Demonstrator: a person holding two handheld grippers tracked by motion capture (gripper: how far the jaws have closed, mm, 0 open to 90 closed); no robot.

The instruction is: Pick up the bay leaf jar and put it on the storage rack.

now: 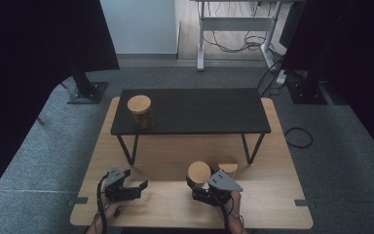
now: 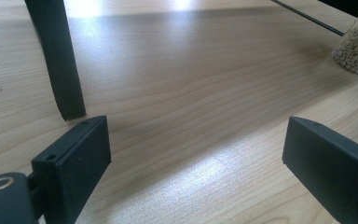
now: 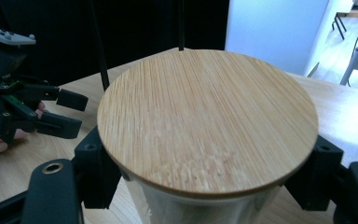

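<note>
The right tongs are clamped just under the bamboo lid of a glass jar, held over the worktop; the left tongs gape empty nearby. Smooth glass could slip from so narrow a pinch, I'd judge, and knock the second jar just behind.

A black shelf stands on the wooden table, with a lidded jar at its left end. Another jar sits below, near its right legs.
</note>
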